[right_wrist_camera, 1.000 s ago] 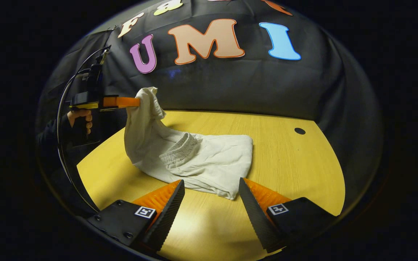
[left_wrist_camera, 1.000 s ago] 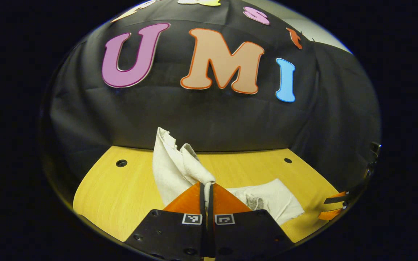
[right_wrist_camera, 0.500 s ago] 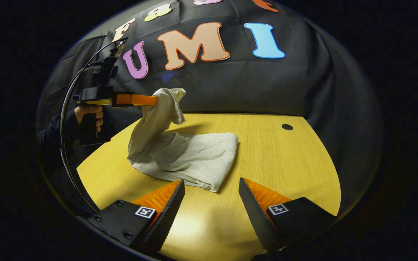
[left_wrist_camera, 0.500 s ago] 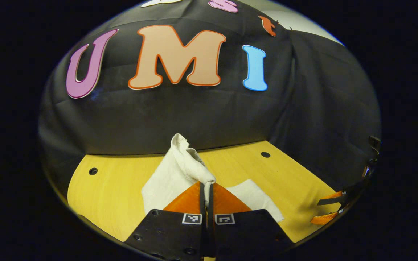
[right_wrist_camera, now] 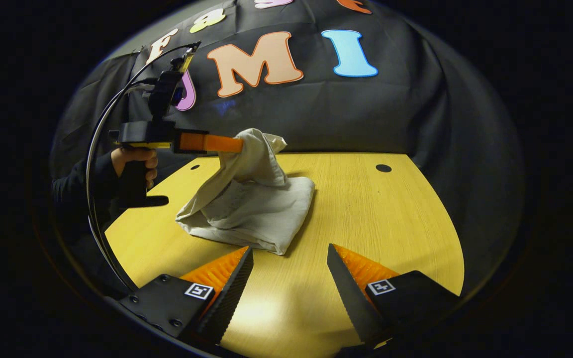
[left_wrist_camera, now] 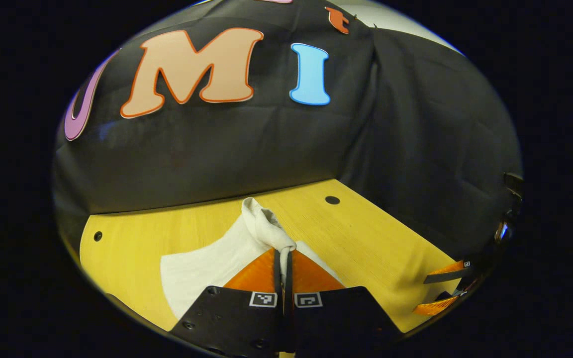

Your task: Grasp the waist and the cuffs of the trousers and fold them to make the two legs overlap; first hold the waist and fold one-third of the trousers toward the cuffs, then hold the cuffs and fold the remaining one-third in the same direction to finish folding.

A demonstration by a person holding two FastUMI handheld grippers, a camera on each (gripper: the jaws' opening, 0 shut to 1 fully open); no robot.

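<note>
Cream trousers (right_wrist_camera: 251, 209) hang from pinching left tongs (right_wrist_camera: 237, 144); right tongs (right_wrist_camera: 289, 258) spread.

Recording booth, not a home: black cloth wall (right_wrist_camera: 366, 114) encloses the far edge and right side of a bare wooden table (right_wrist_camera: 366, 209), whose top has round holes (right_wrist_camera: 383, 168) near its far corners.

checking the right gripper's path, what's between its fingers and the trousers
Bare table alone, in the right gripper view: the open right gripper stands just short of the trousers.
</note>
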